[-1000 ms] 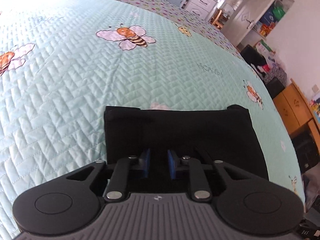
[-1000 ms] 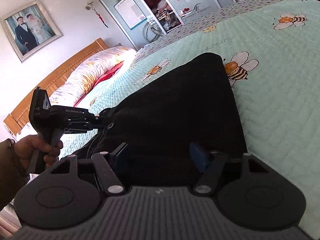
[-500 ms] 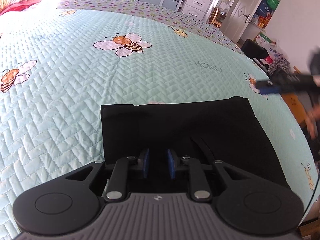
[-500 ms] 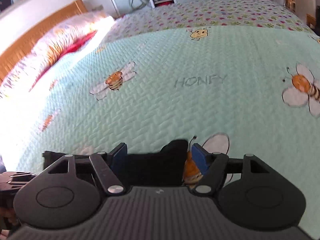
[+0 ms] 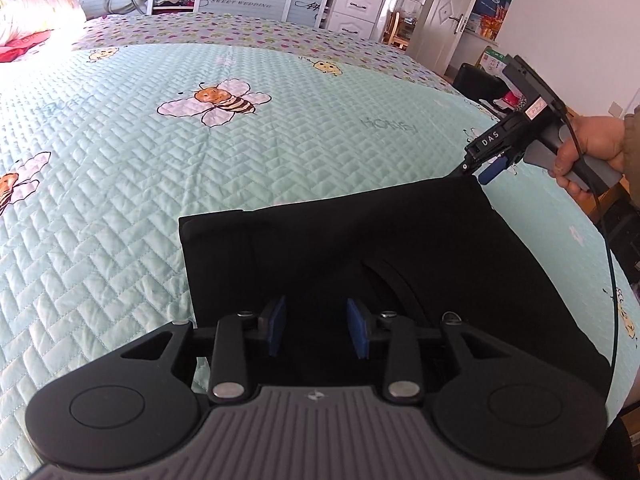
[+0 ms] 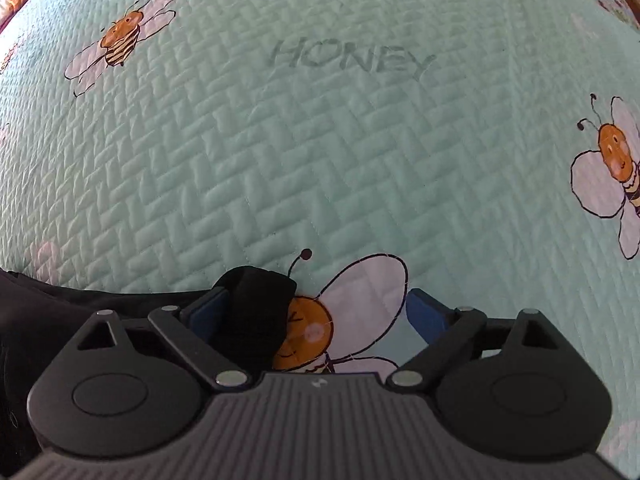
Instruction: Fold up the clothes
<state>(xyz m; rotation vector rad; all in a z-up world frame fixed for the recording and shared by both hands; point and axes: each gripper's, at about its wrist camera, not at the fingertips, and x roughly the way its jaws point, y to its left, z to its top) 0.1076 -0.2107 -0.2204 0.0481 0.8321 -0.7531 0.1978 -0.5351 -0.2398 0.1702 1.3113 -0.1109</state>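
1. Left gripper (image 5: 316,332) hangs over the near edge of the black garment (image 5: 360,248). Its jaws are opening, the blue pads stand apart with dark cloth under the gap, and nothing looks pinched.
2. The garment lies folded flat on the bee-print bedspread (image 5: 200,152), far edge pretty straight, with layers showing near the middle.
3. Right gripper (image 6: 316,316) sits at the garment's far right corner. Its jaws are opening wide, and a little bunched tip of cloth (image 6: 256,304) lies against the left pad, loose I'd say.
4. Handling guess: light, floppy, slides on itself. I'd take it by corners or the doubled edge, both layers together, or the fold will sag open.
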